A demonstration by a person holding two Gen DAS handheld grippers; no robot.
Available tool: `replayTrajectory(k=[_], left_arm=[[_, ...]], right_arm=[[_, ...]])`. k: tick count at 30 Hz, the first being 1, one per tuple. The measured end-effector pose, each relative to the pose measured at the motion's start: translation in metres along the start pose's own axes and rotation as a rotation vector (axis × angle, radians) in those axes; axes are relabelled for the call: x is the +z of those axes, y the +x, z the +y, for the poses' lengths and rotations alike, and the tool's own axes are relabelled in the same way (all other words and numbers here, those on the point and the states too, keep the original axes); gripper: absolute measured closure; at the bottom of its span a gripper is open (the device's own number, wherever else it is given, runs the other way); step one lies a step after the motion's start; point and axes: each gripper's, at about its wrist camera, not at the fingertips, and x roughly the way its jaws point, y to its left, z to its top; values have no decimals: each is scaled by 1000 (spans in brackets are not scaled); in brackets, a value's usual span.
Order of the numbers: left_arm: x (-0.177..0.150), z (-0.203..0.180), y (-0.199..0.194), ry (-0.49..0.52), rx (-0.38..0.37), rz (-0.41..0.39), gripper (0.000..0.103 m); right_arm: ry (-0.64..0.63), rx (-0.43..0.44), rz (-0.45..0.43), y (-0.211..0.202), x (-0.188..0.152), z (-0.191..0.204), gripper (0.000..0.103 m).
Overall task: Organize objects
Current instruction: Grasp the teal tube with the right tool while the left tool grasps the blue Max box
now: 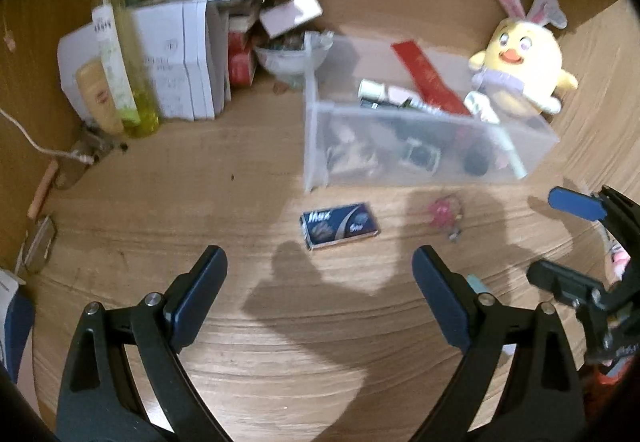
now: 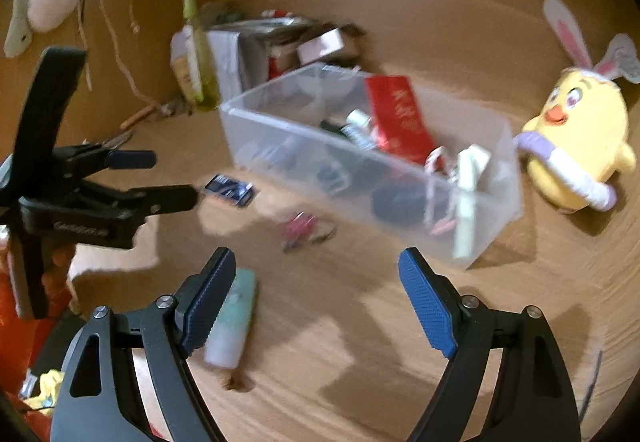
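left gripper [image 1: 320, 270]: jaws wide, empty, above blue box [image 1: 339, 225] | right gripper [image 2: 316, 274]: jaws wide, empty, beside pale tube [image 2: 232, 322] | clear bin [image 2: 496, 146]: behind both

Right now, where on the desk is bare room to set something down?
Bare wood lies between the spray bottle and the clear bin, and in front of the left gripper, short of the blue box. Crowded: the back corner's white boxes, and the pink keychain before the bin.
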Motion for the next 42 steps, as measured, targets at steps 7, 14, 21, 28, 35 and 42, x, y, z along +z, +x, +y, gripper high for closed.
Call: replayTrajectory(k=[7, 14, 21, 28, 35, 42], left_arm=[[6, -1, 22, 13, 9, 59, 8], [18, 1, 40, -33, -41, 93, 12], [22, -8, 49, 0, -22, 92, 28], [22, -7, 47, 9, -32, 70, 52], [16, -3, 39, -14, -52, 53, 52], [14, -7, 13, 5, -31, -21, 52]], right_arm=[[-17, 37, 49, 10, -14, 20, 23], [-86, 32, 91, 15, -21, 37, 47], [-126, 43, 143, 25, -25, 45, 79], [-103, 55, 126, 22, -25, 41, 80], [-54, 55, 91, 16, -18, 31, 80], [-17, 24, 29, 1, -4, 15, 80]])
